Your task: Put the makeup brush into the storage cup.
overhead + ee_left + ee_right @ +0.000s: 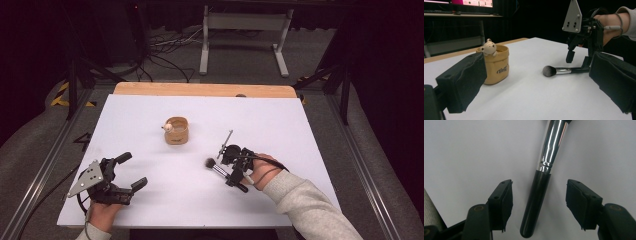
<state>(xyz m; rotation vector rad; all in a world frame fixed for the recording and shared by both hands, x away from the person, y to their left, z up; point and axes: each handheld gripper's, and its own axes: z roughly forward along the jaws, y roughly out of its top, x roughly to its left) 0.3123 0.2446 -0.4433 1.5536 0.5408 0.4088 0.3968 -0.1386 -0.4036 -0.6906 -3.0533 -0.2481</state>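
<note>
Centrally in the right gripper view, the right claw (pixel 539 202) straddles the black handle of the makeup brush (pixel 537 200); both pads stand apart from the handle, with bare white surface showing on either side, so nothing is clamped. The handle's rounded end lies at the lower middle of that frame, and the silver ferrule runs toward the top edge. In the high view, the same claw (pixel 226 165) sits right of centre, pointing down at the brush (pixel 218 169), whose dark bristle head points toward the frame's left. A hand (pixel 264 170) in a grey sleeve (pixel 305 202) carries it, entering from the lower right.

At the lower left of the high view, the left claw (pixel 131 171) rests low over the counter (pixel 280 120), its jaws spread wide with nothing between them. The left gripper view looks between those two pads: the brush (pixel 564 71) lies flat at middle right, bristles toward the frame's left, with the right claw (pixel 578 60) standing over its handle.

A tan cup (pixel 176 131) with a small bear figure (pixel 170 128) on its rim stands above centre in the high view, well apart from the brush. Beyond the counter's far edge, cables (pixel 165 47) lie on the floor (pixel 310 55).
</note>
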